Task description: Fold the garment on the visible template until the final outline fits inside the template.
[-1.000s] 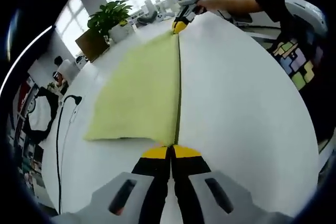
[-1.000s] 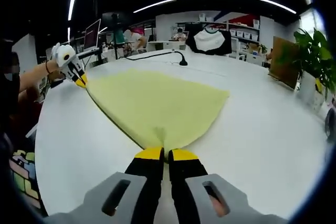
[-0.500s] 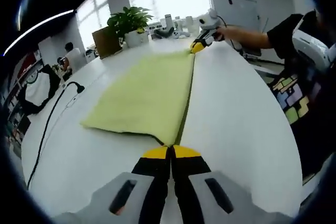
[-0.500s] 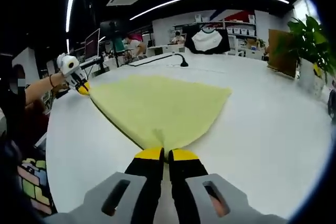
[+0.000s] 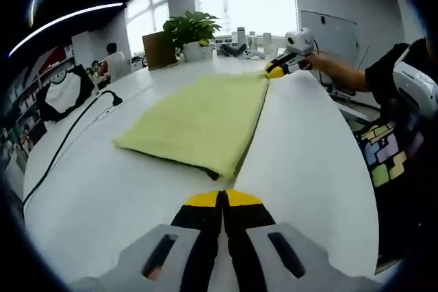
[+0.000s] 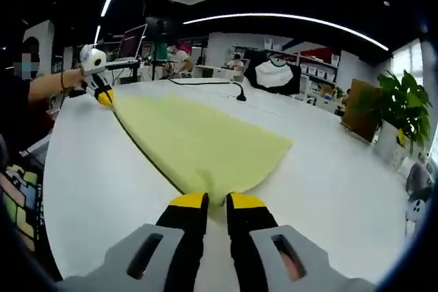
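A yellow-green garment [image 5: 198, 117] lies folded flat on the white table [image 5: 308, 169], with a dark fold line along one long edge. My left gripper [image 5: 222, 196] is shut, and the cloth's near corner lies just ahead of its tips, a little apart from them. In the right gripper view the same garment [image 6: 198, 141] spreads away from my right gripper [image 6: 217, 200], whose jaws stand slightly apart with the cloth's corner between them. The right gripper [image 5: 280, 71] rests at the far corner in the left gripper view. The left gripper [image 6: 104, 96] sits at the opposite corner in the right gripper view.
A black cable [image 5: 68, 138] runs across the table beside the garment. Potted plants [image 5: 193, 29] and small items stand at the far edge. The person's arm [image 5: 342, 73] and patterned black shirt [image 5: 390, 162] line the table's side. Monitors [image 6: 133, 39] stand beyond the table.
The right gripper's jaws have parted a little. The cloth's corner, earlier at the left gripper's tips, now lies just ahead of them. Both cameras dropped lower.
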The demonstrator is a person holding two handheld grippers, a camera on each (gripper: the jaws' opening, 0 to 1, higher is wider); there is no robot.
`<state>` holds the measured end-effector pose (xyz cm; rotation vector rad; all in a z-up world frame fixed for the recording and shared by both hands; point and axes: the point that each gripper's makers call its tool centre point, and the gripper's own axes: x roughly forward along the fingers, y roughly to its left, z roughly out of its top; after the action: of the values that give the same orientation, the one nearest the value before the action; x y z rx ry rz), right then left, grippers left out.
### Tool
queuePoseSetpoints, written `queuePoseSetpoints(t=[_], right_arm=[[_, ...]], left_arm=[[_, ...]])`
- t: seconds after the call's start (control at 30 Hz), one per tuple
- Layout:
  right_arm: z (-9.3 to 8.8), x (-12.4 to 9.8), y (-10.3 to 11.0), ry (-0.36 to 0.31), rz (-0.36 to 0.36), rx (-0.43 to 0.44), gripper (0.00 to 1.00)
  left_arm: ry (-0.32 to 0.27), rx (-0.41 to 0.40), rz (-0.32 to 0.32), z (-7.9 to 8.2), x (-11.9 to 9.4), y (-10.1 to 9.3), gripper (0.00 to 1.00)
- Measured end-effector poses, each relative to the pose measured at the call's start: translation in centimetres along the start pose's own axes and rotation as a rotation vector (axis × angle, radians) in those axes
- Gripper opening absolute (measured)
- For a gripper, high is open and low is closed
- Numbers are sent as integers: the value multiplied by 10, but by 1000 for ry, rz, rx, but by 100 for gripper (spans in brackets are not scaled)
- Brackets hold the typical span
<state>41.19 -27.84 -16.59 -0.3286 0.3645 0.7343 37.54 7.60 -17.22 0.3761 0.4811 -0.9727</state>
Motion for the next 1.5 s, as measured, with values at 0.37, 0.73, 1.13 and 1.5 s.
queuePoseSetpoints(t=[0.37,0.73,1.13,1.5], right_arm=[[14,-45,-26,-116,-173,87,9],[21,-64,-25,-194,-295,117,11],[59,-95,0,-295,-372,114,17],[63,-136,11,-359,-375,173,30]], left_arm=[[-185,-154,409,23,-57,30,1],[-341,-279,528,38,-98,7,3],[-453,-268,613,64,-149,-32,16],[-529,-283,706,72,-190,-54,54]])
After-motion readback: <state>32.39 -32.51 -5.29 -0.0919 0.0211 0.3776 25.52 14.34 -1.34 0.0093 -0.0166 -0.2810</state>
